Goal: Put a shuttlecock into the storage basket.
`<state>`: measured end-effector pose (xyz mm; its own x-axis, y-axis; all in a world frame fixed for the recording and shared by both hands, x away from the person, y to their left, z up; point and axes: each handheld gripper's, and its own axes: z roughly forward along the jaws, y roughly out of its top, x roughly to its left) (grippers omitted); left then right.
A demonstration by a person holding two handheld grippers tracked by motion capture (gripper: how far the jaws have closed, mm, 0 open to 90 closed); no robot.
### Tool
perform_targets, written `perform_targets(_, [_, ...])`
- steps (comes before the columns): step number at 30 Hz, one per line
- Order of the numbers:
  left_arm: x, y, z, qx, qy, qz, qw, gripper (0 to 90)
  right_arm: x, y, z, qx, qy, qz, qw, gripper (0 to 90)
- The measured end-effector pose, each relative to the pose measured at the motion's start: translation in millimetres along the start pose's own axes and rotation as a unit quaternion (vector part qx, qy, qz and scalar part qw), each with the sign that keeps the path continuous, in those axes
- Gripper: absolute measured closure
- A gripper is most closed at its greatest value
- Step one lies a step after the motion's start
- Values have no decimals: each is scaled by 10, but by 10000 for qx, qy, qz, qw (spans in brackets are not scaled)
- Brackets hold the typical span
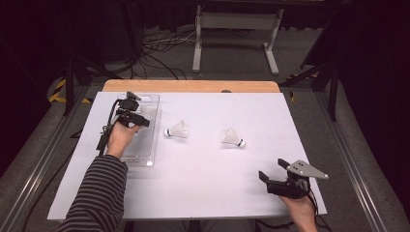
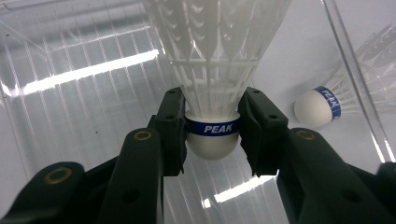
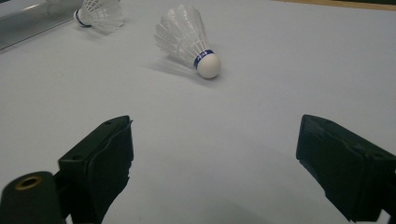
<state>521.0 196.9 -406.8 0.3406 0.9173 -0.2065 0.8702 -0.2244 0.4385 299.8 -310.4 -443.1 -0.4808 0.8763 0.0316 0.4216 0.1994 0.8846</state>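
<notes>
My left gripper (image 1: 140, 121) hangs over a clear plastic tray (image 1: 140, 155) at the table's left. In the left gripper view its jaws (image 2: 212, 135) sit against both sides of the blue-banded cork of a white shuttlecock (image 2: 212, 60), feathers pointing away toward the tray floor (image 2: 70, 93). A second shuttlecock (image 1: 178, 130) lies on the white table just right of the tray, also seen past the tray wall (image 2: 322, 105). A third shuttlecock (image 1: 233, 138) lies mid-table, cork toward my right gripper (image 1: 273, 169). That gripper rests near the front right edge, open and empty (image 3: 215, 154), with the third shuttlecock (image 3: 189, 39) ahead of it.
A white sheet (image 1: 208, 183) covers the table, with a wooden strip (image 1: 193, 86) along its far edge. In the right gripper view the tray's edge (image 3: 23, 23) and the second shuttlecock (image 3: 99, 13) sit far off at top left. Cables and a stand lie on the floor beyond.
</notes>
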Motion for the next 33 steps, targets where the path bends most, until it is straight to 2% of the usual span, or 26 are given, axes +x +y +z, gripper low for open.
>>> perform_targets(5, [-10,-5,-4,24,1,15,10000,483,-3,0,-2,-2,-7,0,10000,117])
perform_targets(8, [-20,-13,-40,-34,-12,43,10000,436,-4,-1,-4,-5,-10,6,10000,117])
perform_targets(12, [-32,-22,-110,-118,73,126,9998,392,-3,0,-7,-14,-21,11,10000,117])
perform_targets(21, [-53,-94,-198,-319,49,102,9994,383,-2,1,-11,-29,-24,11,10000,117])
perform_targets(27, [-75,-155,-259,-438,52,176,9989,376,1,0,-12,-29,-20,9,10000,117])
perform_targets(33, [-97,-204,-344,-678,12,183,9975,365,-3,-3,-14,-18,-16,18,10000,117])
